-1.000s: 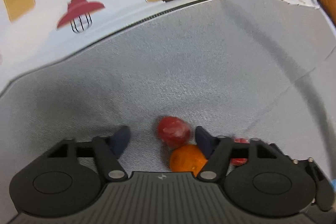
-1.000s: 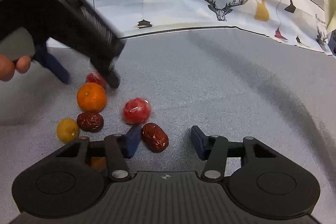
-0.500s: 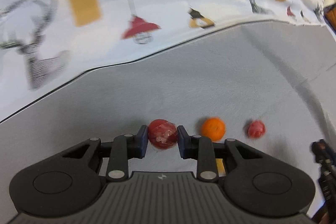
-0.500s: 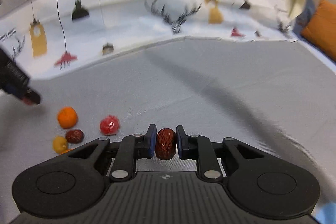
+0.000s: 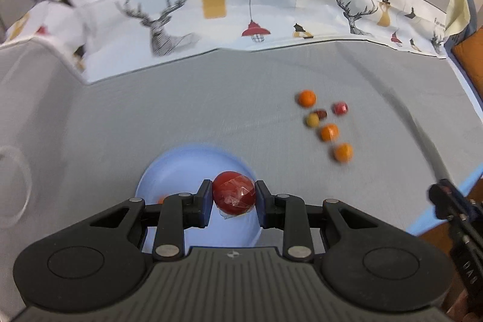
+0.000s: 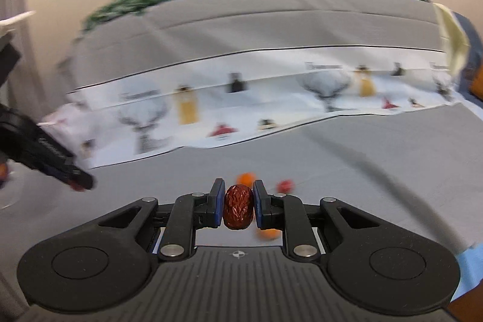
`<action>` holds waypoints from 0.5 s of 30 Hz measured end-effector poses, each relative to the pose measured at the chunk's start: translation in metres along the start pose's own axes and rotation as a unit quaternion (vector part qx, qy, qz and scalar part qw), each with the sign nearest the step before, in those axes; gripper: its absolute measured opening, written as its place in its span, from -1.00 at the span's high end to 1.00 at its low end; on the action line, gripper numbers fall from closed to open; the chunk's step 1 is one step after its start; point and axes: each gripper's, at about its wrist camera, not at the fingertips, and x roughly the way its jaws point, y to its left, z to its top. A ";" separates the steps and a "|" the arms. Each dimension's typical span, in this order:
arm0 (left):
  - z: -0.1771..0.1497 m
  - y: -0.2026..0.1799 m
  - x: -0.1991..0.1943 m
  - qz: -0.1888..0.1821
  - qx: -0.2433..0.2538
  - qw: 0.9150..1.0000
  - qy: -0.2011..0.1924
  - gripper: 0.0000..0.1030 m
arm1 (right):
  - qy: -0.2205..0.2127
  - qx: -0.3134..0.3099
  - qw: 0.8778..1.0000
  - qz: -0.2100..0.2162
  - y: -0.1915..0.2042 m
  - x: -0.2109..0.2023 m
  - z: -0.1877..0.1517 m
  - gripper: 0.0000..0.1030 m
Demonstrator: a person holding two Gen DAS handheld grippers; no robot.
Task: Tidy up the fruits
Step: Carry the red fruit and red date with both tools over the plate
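Observation:
My left gripper [image 5: 233,198] is shut on a round red fruit in clear wrap [image 5: 234,196] and holds it above a light blue plate [image 5: 175,168]; a small orange bit [image 5: 161,199] shows on the plate by the left finger. My right gripper [image 6: 238,205] is shut on a wrinkled dark red date [image 6: 238,211], held high above the grey cloth. Several small fruits lie on the cloth: an orange [image 5: 306,97], a wrapped red one [image 5: 340,108], a date [image 5: 321,113], a yellow one [image 5: 312,120] and two more oranges [image 5: 329,132].
A white printed cloth with deer and lamps [image 5: 211,17] stands along the back. A clear glass rim [image 5: 15,186] sits at the far left. The right gripper's body [image 5: 459,228] shows at the right edge. An orange cushion [image 5: 471,59] lies at the right.
Both grippers have lifted with their fruit. The left one has moved left over the blue plate; the right one has tilted up, away from the pile.

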 end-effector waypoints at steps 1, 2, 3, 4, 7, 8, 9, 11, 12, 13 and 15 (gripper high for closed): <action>-0.013 0.003 -0.010 -0.001 -0.003 1.000 0.001 0.37 | 0.003 -0.004 1.000 0.013 0.011 -0.011 -0.004 0.60; -0.025 0.006 -0.019 -0.004 -0.005 1.000 0.002 0.37 | 0.005 -0.008 1.000 0.022 0.021 -0.019 -0.008 0.60; -0.037 0.010 -0.029 -0.006 -0.008 1.000 0.003 0.37 | 0.005 -0.014 0.999 0.031 0.029 -0.027 -0.012 0.60; -0.048 0.012 -0.037 -0.007 -0.010 1.000 0.003 0.37 | 0.009 -0.019 0.999 0.042 0.041 -0.038 -0.018 0.60; -0.081 0.021 -0.058 -0.011 -0.015 1.000 0.004 0.37 | 0.018 -0.032 0.997 0.063 0.070 -0.061 -0.035 0.60; -0.090 0.024 -0.064 -0.013 -0.015 1.000 0.005 0.37 | 0.019 -0.039 0.997 0.067 0.078 -0.068 -0.040 0.60; -0.101 0.026 -0.070 -0.014 -0.013 1.000 0.005 0.37 | 0.020 -0.045 0.996 0.071 0.085 -0.073 -0.044 0.60; -0.119 0.031 -0.082 -0.014 -0.011 1.000 0.000 0.37 | 0.019 -0.063 0.995 0.076 0.098 -0.083 -0.050 0.60; -0.127 0.034 -0.088 -0.012 -0.012 1.000 -0.005 0.37 | 0.015 -0.070 0.995 0.075 0.103 -0.088 -0.052 0.60; -0.135 0.037 -0.093 -0.010 -0.016 1.000 -0.009 0.37 | 0.012 -0.074 0.994 0.077 0.107 -0.094 -0.053 0.60; -0.147 0.043 -0.103 -0.009 -0.028 0.999 -0.015 0.37 | 0.004 -0.083 0.993 0.079 0.114 -0.101 -0.053 0.60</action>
